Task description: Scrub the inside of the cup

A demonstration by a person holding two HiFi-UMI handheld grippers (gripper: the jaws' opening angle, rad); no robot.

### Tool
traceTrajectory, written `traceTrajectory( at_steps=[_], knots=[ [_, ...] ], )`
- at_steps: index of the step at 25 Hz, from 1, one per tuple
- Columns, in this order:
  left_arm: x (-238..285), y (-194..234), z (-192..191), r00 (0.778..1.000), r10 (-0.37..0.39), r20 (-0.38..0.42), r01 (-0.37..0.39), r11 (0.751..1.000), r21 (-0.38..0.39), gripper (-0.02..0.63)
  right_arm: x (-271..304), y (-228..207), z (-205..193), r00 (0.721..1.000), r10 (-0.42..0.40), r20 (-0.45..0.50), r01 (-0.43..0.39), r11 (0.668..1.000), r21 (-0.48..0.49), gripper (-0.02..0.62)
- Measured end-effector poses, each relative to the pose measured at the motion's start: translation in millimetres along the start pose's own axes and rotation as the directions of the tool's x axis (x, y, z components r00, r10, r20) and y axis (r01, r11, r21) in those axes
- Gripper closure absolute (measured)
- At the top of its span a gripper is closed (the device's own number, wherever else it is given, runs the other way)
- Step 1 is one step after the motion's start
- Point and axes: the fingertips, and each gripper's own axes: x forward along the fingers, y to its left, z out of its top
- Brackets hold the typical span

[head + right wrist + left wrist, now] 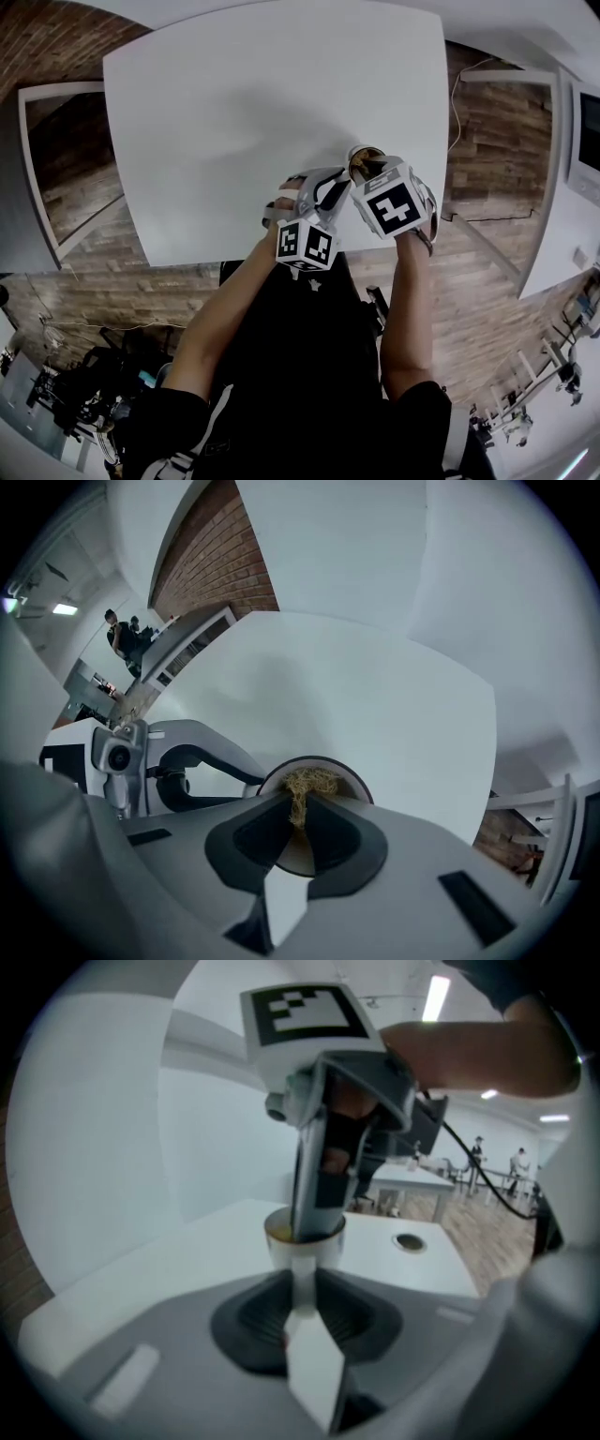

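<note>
A small pale cup point(305, 1234) with an amber-tinted inside stands near the front edge of the white table point(234, 112). My left gripper point(302, 1274) is shut on the cup's side and holds it upright. In the right gripper view I look straight down into the cup point(339, 778). A wad of golden wire scrubber point(302, 787) sits inside it, and my right gripper point(300, 810) is shut on that wad. The right gripper point(314, 1194) points steeply down into the cup's mouth. In the head view both grippers meet over the cup point(361, 159), left gripper point(330, 192) beside right gripper point(367, 171).
The table's front edge runs just below the grippers, by the person's body. A round cable hole point(409, 1240) is set in the tabletop beyond the cup. Wood floor and a brick wall point(220, 555) surround the table, and people stand far off in the room.
</note>
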Motion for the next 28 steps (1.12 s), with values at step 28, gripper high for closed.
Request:
traceTrajectory(
  at_steps=[28],
  knots=[
    [-76.2, 33.2, 31.0, 0.996, 0.076, 0.045, -0.066, 0.980, -0.190, 0.499, -217.6, 3.3, -5.1, 0.493, -0.290, 0.820, 0.042, 0.950, 0.311, 0.557]
  ],
)
